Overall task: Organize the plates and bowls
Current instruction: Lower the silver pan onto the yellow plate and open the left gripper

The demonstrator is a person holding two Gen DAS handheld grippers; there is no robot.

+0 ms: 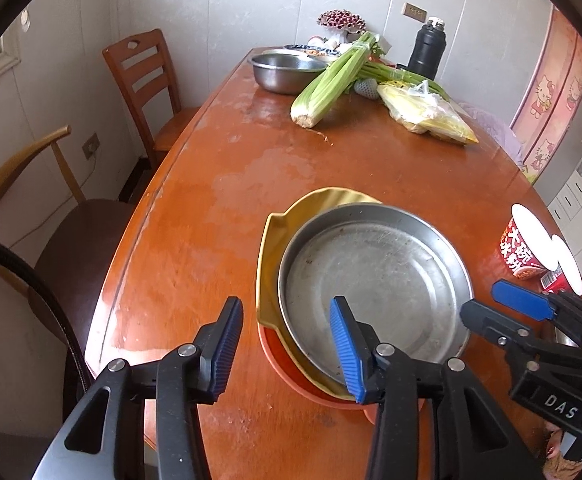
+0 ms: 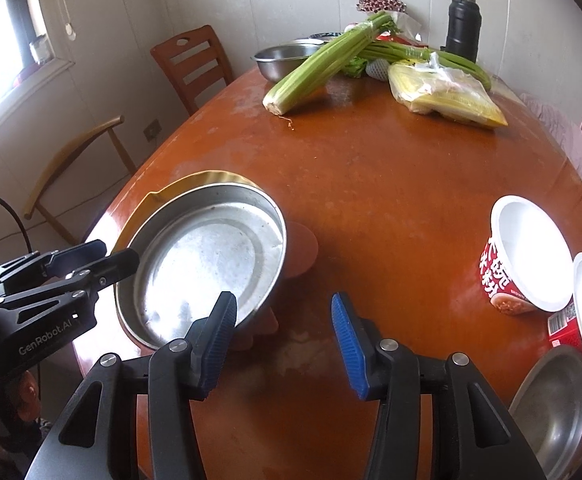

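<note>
Left wrist view: the steel pan (image 1: pixel 375 280) is stacked on the yellow plate (image 1: pixel 275 248) to save room. The left gripper (image 1: pixel 287 344) and right gripper (image 2: pixel 283 336) are spread and empty.

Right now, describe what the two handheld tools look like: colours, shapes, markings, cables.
Both are alike: the left tool and right tool have matte black angular linkage arms with silver round pivot bolts, ending in two flat fingers faced with ribbed blue pads. White lettering marks the bodies: "GenRobot.AI" on the left one, "DAS" on the right. A black cable curves beside the left tool.
</note>
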